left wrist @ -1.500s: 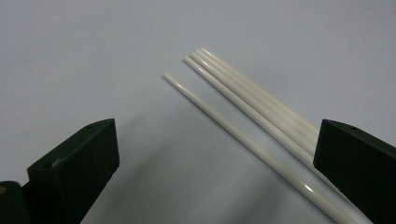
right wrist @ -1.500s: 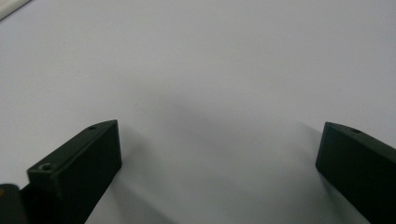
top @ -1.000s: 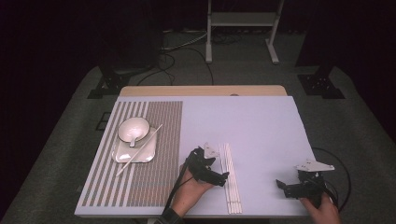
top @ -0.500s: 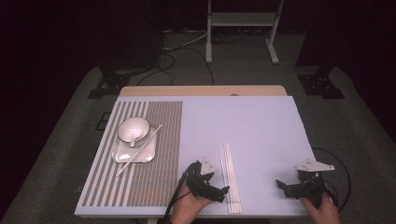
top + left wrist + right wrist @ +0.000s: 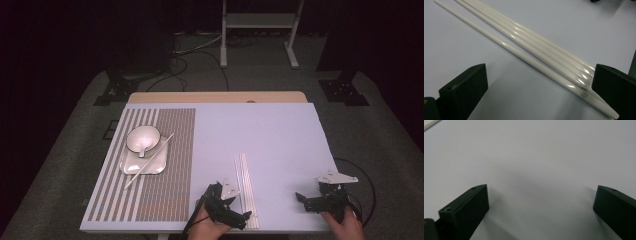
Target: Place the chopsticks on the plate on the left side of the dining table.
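High view: lying as a tight row on the pale worktop [image 5: 280, 135], near centre, white chopsticks [image 5: 246, 187]; left gripper [image 5: 239, 216] hovering just left of their near ends; right gripper [image 5: 302, 198] resting well apart, near right. Far left: bowl [image 5: 143, 138] sitting on plate [image 5: 145, 162].

Left gripper view: fingers [image 5: 464, 87] standing wide, chopsticks [image 5: 536, 53] running between them, unheld.

Right gripper view: fingers [image 5: 465, 206] standing wide over bare worktop [image 5: 536, 157].

The left gripper [image 5: 240, 218] is held low at the near edge by the left hand [image 5: 207, 227] with its jaws spread wide, while the right gripper [image 5: 301, 199] is held level by the right hand [image 5: 344, 224], jaws likewise parted.
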Demonstrator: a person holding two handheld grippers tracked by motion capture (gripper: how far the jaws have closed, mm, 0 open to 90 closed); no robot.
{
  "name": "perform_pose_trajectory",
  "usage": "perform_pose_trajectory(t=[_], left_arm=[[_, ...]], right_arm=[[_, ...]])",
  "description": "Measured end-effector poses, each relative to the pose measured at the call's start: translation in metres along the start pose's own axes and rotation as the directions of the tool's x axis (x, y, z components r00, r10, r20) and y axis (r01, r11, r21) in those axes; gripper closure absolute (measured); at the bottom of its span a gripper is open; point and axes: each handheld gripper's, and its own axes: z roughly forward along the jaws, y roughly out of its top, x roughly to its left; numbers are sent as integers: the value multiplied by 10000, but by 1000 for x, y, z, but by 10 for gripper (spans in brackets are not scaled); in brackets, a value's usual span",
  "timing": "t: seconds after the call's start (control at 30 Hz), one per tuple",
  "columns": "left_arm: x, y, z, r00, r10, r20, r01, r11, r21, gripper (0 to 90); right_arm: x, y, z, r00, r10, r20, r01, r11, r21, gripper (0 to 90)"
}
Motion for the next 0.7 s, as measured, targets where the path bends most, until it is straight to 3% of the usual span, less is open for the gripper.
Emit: perform_pose_trajectory(t=[0.47,0.7], left_arm=[[-1,-3,0,9998,36,-180,-36,10000,-7,0],[-4,-3,0,9986,386,-370,-381,9991,163,0]], right_arm=[[0,0,0,10000,-2,1,2,10000,1,0],[0,0,0,10000,2,0,-2,10000,1,0]])
